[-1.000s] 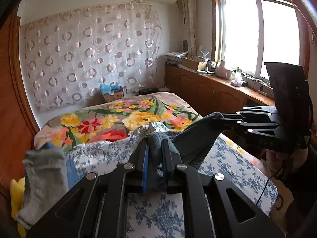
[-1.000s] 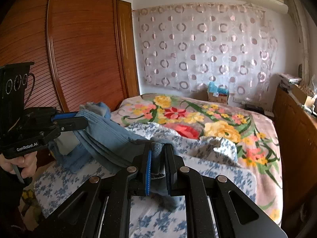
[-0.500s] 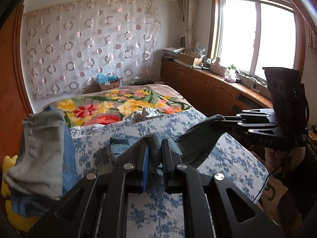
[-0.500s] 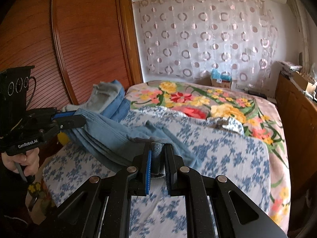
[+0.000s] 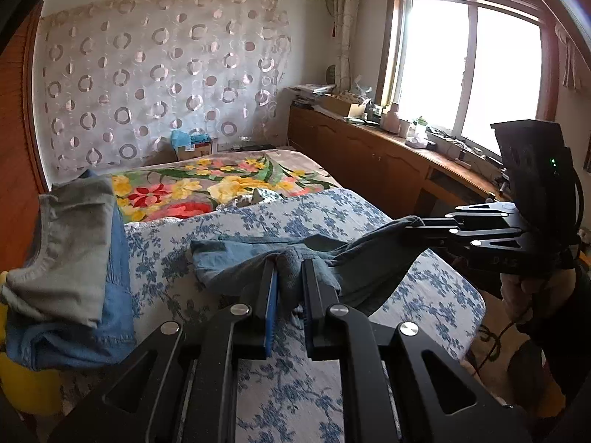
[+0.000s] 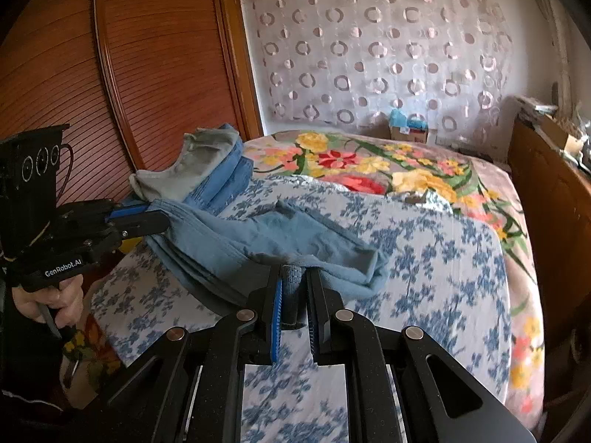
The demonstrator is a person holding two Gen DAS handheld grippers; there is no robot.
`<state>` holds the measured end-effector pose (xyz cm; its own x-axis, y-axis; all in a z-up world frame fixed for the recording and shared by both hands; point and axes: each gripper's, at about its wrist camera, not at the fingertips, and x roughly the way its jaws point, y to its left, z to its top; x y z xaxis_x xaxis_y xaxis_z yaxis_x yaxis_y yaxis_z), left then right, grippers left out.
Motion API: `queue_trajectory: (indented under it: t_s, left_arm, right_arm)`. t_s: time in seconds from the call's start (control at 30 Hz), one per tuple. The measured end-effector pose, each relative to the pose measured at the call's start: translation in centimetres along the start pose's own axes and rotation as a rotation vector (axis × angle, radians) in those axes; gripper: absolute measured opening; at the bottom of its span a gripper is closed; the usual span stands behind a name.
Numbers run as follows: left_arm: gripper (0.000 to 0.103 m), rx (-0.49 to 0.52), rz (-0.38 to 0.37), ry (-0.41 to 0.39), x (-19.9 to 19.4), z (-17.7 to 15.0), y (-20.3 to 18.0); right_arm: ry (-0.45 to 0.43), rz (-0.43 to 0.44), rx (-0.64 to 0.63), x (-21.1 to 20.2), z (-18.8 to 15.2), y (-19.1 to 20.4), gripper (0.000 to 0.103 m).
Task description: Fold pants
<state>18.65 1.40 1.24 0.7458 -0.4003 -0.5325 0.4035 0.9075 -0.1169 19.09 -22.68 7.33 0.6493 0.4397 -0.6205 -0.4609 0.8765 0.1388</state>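
Blue-grey pants (image 5: 236, 258) (image 6: 295, 236) hang between both grippers over the blue-flowered bed cover (image 5: 424, 288). Their far end lies on the cover; the near waist edge is lifted. My left gripper (image 5: 289, 262) is shut on one waist corner; it also shows at the left of the right wrist view (image 6: 155, 214). My right gripper (image 6: 293, 271) is shut on the other waist corner; it also shows at the right of the left wrist view (image 5: 410, 227). The stretched edge sags between them.
A stack of folded clothes, grey on blue (image 5: 70, 258) (image 6: 207, 166), lies at the bed's left edge beside a wooden wardrobe (image 6: 110, 74). A flowered blanket (image 5: 207, 184) covers the bed's far half. Wooden cabinets (image 5: 369, 155) and a window stand to the right.
Both grippers have come down and tilted toward the bed with the pants. The pants' far end, which hung bunched in the air, now lies spread on the cover.
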Motion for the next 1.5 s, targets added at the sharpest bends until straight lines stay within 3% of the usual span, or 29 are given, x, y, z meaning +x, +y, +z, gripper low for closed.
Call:
queue_trajectory:
  t_s: [0.57, 1.5]
  left_arm:
    - [0.013, -0.022, -0.042, 0.067, -0.2, -5.0, -2.6]
    - [0.013, -0.072, -0.034, 0.191, -1.9, -11.2, -4.4]
  right_arm:
    - [0.057, 0.009, 0.075, -0.3, -4.2, -0.3, 0.012]
    - [0.143, 0.072, 0.112, 0.0, -10.4, 0.3, 0.012]
